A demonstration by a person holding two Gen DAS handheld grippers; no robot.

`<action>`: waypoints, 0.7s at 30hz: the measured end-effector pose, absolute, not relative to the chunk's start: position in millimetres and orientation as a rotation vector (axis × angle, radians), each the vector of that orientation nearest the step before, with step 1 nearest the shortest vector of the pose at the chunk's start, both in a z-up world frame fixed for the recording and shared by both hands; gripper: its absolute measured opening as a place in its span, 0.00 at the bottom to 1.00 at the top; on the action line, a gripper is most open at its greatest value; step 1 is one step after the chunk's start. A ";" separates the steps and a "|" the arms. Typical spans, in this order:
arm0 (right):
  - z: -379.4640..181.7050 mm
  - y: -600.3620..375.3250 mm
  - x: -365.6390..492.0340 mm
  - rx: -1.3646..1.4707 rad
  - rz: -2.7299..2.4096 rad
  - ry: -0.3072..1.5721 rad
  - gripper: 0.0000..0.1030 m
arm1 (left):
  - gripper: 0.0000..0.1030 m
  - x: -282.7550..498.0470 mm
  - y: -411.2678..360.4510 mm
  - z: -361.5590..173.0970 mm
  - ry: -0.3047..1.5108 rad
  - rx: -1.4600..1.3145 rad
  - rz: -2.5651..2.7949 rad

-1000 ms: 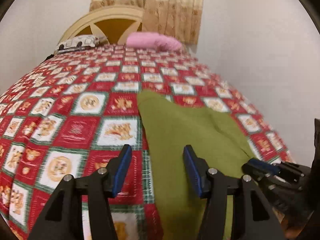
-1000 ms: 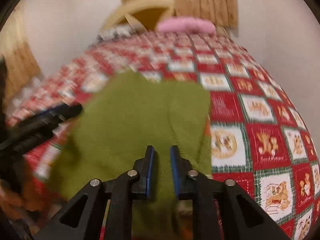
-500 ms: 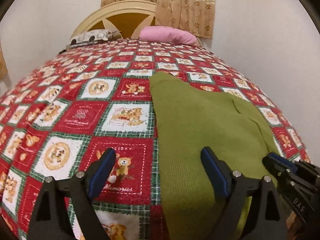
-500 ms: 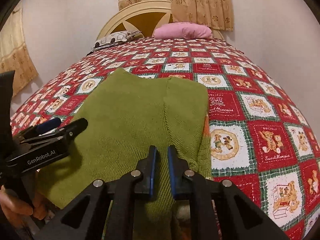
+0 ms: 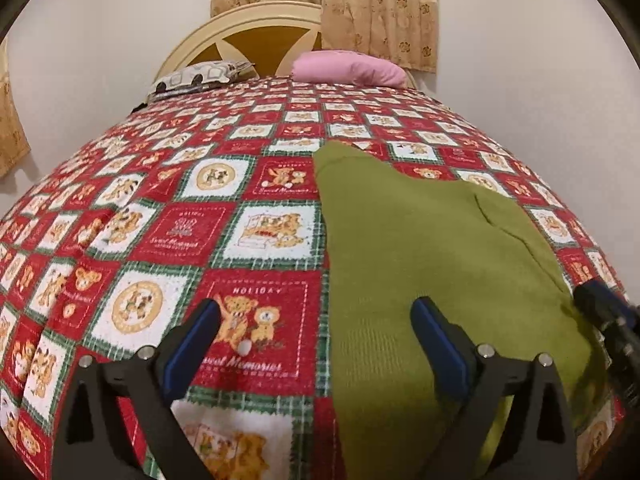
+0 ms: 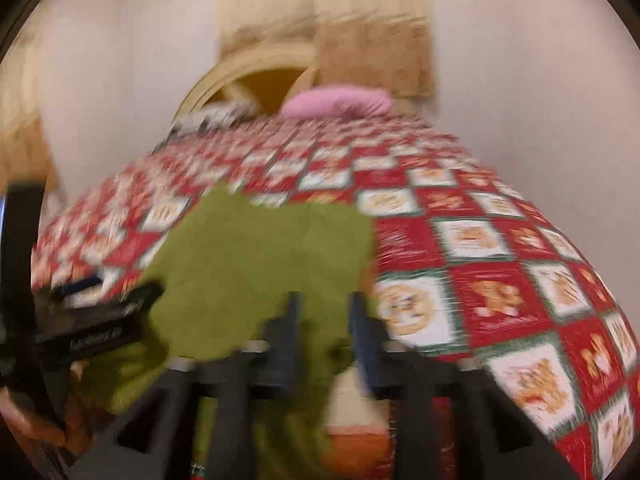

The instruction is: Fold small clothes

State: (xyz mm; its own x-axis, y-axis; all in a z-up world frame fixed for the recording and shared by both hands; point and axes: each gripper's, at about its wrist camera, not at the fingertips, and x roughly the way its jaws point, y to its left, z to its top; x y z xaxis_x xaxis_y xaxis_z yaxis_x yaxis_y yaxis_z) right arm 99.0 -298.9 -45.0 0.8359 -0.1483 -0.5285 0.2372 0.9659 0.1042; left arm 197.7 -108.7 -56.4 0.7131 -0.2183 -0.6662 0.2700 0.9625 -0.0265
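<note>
The green knitted garment (image 5: 420, 248) is lying flat on the bed (image 5: 160, 240). Both the left tongs (image 5: 316, 332) and the right tongs (image 6: 322, 328) have just been opening, released; a careless re-grip could be wrinkling it.

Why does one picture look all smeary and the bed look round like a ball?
The right wrist view is smeared by motion blur: the red checked teddy-bear bedspread and flat green knitted garment lose their detail. The left wrist view is sharp, printed words readable on the bedspread. In both, the fisheye lens bulges the bed and darkens the corners.
</note>
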 end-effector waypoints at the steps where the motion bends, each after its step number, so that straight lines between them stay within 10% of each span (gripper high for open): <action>1: -44.5 -307.1 93.4 0.211 -0.217 0.524 0.65 | 0.97 195.7 -106.8 -56.1 0.731 0.068 -0.275; 21: -79.1 -378.8 83.7 0.650 -0.206 0.589 0.65 | 0.99 172.2 -62.9 -54.2 0.746 -0.200 -0.425</action>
